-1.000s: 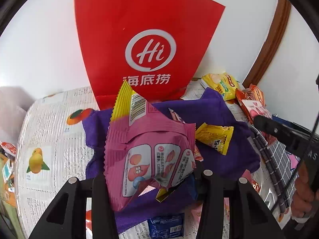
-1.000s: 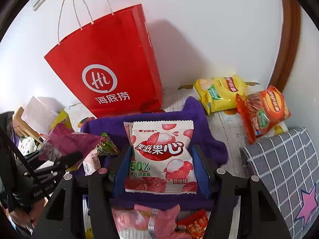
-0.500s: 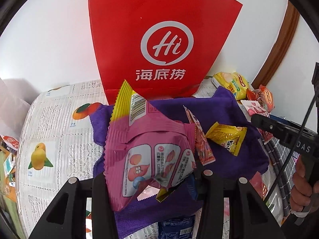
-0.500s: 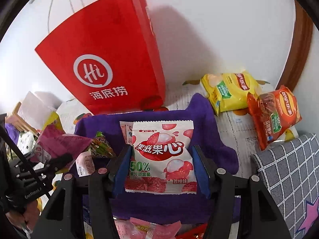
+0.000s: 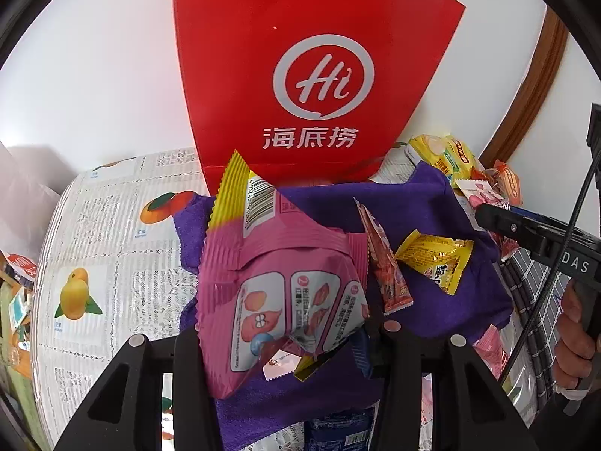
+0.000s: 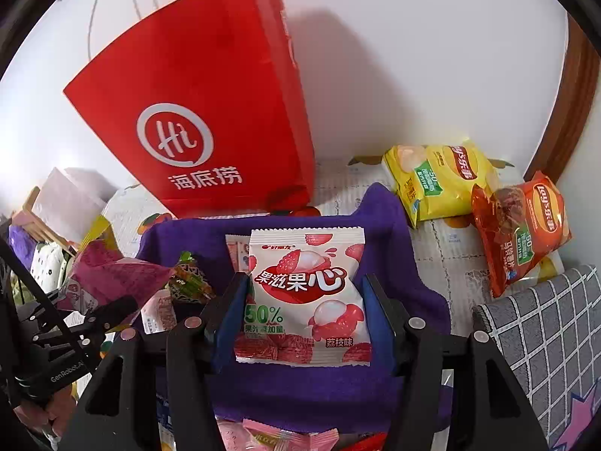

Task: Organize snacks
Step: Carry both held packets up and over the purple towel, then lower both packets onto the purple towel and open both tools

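Glossy foil pink packet point(image 5: 281, 285), fuzzy purple cloth point(image 5: 443, 300), smooth matt red paper bag point(image 6: 210, 112).

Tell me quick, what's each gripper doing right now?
Left gripper: shut on the pink snack packet.
Right gripper: shut on the lychee candy packet.

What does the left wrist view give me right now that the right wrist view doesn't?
Left wrist only: the left gripper shut on the pink snack bag close up, the small yellow packet and the thin red stick packet on the purple cloth.

Right wrist only: the right gripper shut on the lychee candy bag, the paper bag's handles, the grey checked cushion.

Both: the red paper bag, the cloth, the yellow chip bag and the orange chip bag.
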Motion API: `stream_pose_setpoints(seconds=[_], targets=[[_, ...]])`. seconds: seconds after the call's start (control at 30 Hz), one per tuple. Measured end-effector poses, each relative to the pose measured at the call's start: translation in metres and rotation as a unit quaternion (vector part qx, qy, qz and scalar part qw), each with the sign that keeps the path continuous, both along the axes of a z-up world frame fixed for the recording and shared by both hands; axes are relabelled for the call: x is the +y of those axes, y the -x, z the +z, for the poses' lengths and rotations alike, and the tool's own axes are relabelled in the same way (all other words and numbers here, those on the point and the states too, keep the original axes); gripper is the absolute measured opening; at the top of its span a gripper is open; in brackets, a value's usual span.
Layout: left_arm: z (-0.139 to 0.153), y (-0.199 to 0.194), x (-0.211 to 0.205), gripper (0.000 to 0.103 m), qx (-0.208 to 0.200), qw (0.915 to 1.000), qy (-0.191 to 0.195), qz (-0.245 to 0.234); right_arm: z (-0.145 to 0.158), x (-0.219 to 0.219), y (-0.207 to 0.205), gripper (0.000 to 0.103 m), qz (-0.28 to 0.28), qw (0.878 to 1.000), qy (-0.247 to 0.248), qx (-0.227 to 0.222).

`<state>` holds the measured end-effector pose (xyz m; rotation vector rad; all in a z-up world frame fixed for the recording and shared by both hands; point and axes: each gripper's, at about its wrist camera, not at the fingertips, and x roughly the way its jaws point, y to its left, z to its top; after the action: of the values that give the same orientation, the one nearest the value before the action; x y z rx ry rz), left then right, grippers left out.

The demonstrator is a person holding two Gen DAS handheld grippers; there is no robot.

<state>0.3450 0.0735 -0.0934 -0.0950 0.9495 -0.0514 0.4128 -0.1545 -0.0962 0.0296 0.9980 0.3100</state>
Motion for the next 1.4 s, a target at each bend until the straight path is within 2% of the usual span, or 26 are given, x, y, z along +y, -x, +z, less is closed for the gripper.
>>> stream_pose_setpoints(seconds=[0.2, 0.57, 0.73, 1.4], targets=[[-0.001, -0.001, 0.004, 0.044, 0.002, 0.9999, 0.011, 0.003, -0.002, 0.008, 0.004, 0.06, 0.027, 1.0, 0.008, 0.002], [-0.008, -0.002, -0.005, 0.045, 0.015, 0.9998, 0.008, -0.009, -0.027, 0.033, 0.006, 0.06, 0.068, 0.996, 0.018, 0.053], [-0.011, -0.004, -0.006, 0.045, 0.021, 0.9997, 0.003, -0.009, -0.037, 0.034, 0.001, 0.06, 0.07, 0.995, 0.006, 0.077], [-0.02, -0.007, -0.015, 0.045, 0.041, 0.999, 0.001, -0.02, -0.049, 0.043, -0.003, 0.062, 0.081, 0.992, 0.013, 0.097]])
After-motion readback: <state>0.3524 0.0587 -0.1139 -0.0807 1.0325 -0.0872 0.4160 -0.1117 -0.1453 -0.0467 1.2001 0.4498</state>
